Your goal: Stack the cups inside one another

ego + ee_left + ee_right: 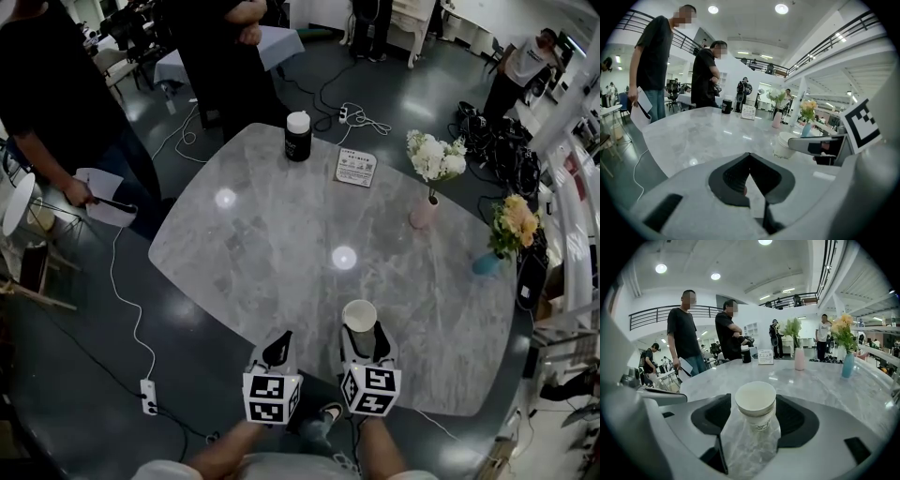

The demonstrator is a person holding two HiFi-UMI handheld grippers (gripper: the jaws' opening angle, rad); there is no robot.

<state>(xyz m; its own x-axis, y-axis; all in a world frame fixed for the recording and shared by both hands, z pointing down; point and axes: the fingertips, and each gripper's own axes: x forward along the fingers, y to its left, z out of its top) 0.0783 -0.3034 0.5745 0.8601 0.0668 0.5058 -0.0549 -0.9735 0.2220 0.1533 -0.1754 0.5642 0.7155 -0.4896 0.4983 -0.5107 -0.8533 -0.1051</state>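
A white paper cup [359,317] stands upright near the close edge of the grey marble table [272,244] – right between the spread jaws of the right gripper [754,400]. Its pads flank the cup's rim without clearly pressing it. Just beside it, the left gripper [749,155] is empty – its jaws pressed together at the tips.

left gripper [279,345]: pale grey moulded shell, black ribbed pads [736,180] in wedge-shaped recess.
right gripper [362,342]: same grey shell, same black pads [710,414].
White cube with black square markers on each: left cube [272,397], right cube [370,390].
Wearer: light grey garment [281,466].
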